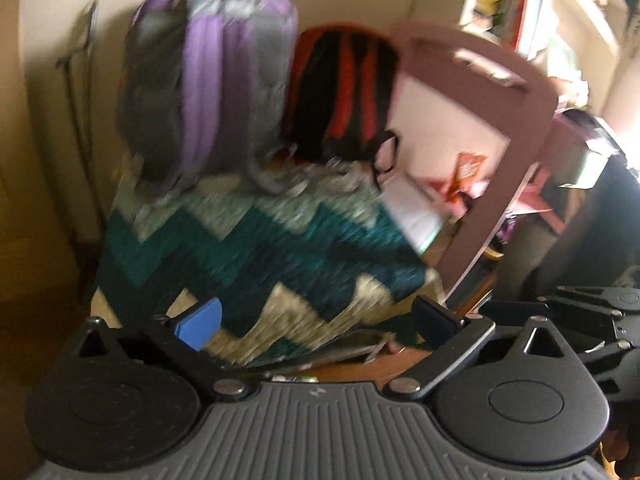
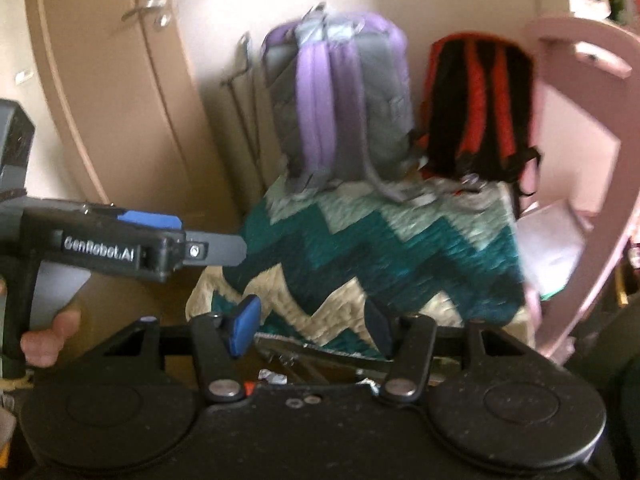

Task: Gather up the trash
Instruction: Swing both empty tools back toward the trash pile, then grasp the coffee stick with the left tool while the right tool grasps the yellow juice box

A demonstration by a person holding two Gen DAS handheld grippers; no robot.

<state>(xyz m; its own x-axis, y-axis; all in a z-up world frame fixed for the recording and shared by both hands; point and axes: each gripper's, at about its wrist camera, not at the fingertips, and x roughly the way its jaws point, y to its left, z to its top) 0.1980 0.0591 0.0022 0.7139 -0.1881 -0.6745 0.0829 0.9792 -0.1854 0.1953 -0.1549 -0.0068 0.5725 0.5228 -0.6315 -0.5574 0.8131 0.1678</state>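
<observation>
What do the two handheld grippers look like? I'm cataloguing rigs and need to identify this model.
Both are black, with two round discs at the base and linkage bars on silver pivot screws. The left gripper has a ribbed grey body; the right gripper body is plain black. Each has one blue finger pad and one dark one. White "GenRobot.AI" lettering marks the left gripper's side.

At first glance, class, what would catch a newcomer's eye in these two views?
The purple and grey backpack stands out first, upright against the wall, with a red and black backpack beside it on its right. Both rest on a zigzag blanket in teal, pale green and cream. A pink chair stands to the right, and both grippers, left gripper and right gripper, hang open in front.
</observation>
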